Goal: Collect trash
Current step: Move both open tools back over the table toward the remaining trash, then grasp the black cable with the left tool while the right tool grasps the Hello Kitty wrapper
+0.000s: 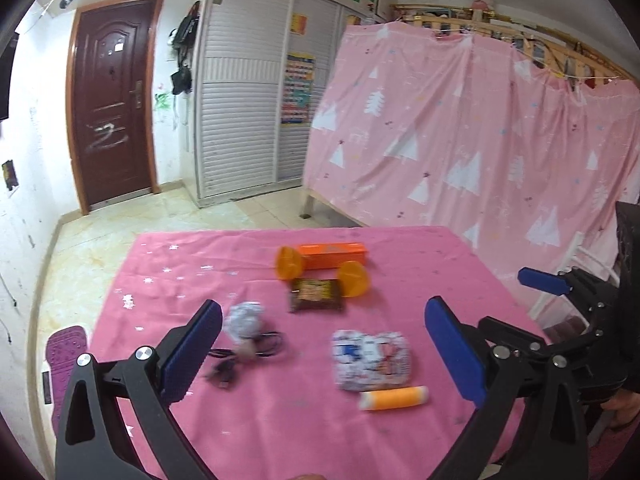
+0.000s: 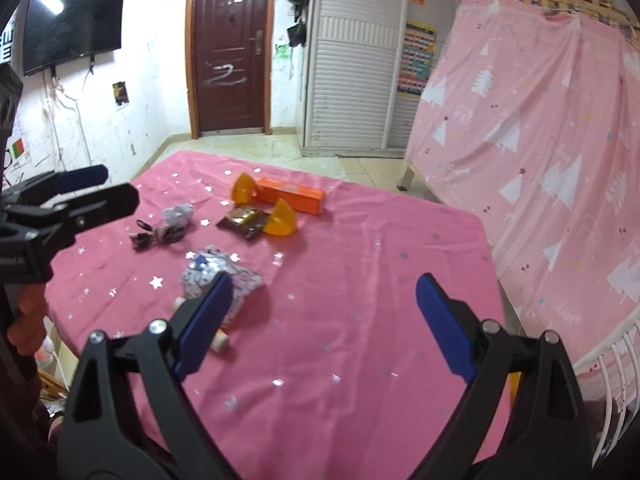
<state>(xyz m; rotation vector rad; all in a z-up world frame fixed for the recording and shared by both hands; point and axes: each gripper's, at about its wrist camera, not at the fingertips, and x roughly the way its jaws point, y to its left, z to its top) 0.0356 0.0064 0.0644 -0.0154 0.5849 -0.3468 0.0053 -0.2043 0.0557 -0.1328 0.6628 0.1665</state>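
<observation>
Both our grippers, left (image 1: 324, 348) & right (image 2: 324, 322), hover w/ fingers wide, holding nothing. Trash sits mid-tabletop (image 1: 400, 436): wad (image 1: 371, 360), wrapper (image 1: 316, 295), paper ball (image 1: 244, 320). Risk: we snag the cable (image 1: 244, 354) beside the ball, or knock the spool (image 1: 394, 398).

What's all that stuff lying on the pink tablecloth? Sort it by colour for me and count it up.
Orange: 4 – long box, two half-shells, small roll
White printed, crumpled: 2 – wrapper, paper ball
Dark brown: 1 – snack packet
Black: 1 – cable
Total: 8
</observation>
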